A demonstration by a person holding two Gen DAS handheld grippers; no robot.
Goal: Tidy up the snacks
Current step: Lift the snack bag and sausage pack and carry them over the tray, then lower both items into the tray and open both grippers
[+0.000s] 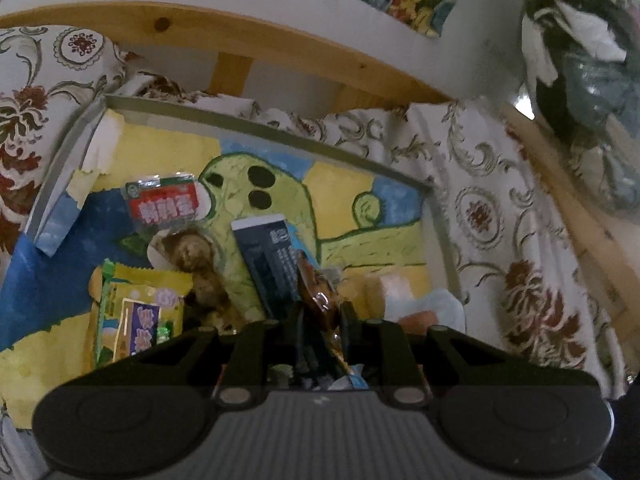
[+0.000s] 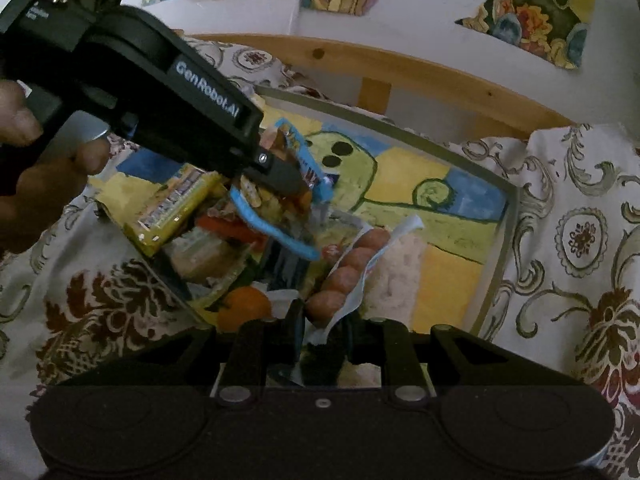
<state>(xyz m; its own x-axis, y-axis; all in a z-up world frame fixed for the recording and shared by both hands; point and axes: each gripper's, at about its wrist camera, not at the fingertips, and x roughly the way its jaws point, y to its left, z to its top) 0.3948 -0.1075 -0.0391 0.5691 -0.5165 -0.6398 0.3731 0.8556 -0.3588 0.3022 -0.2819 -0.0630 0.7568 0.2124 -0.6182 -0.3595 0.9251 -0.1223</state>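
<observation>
A shallow grey-framed tray point(image 2: 505, 240), its floor painted yellow, blue and green, lies on a cream cloth with brown floral print point(image 2: 580, 216). A curved pale wooden rail point(image 2: 420, 64) runs behind it, and colourful paintings point(image 2: 532, 12) hang on the white wall above.

The left gripper point(image 1: 320, 320) has its black fingers drawn close together on a crinkly brown-and-blue snack packet point(image 1: 320, 292). From the right wrist view, this gripper point(image 2: 298, 178) reaches in from the upper left, a hand point(image 2: 36, 184) around its handle, and the blue-edged packet point(image 2: 308, 152) is lifted above the pile.

The right gripper point(image 2: 322, 320) is nearly closed too, pinching the white end of a clear packet of small pinkish sausages point(image 2: 348, 268) that lies low in the tray.

In the tray's near-left part the snacks lie heaped: a yellow wrapped bar point(image 2: 176, 208), an orange fruit point(image 2: 244, 308) just beside the right gripper's fingers, and other wrappers I cannot identify. The left wrist view shows a red-labelled clear packet point(image 1: 164, 204), a dark blue box point(image 1: 268, 264), a yellow-green packet point(image 1: 136, 312) and a brown lumpy snack in clear wrap point(image 1: 192, 256), all on the painted floor.
</observation>
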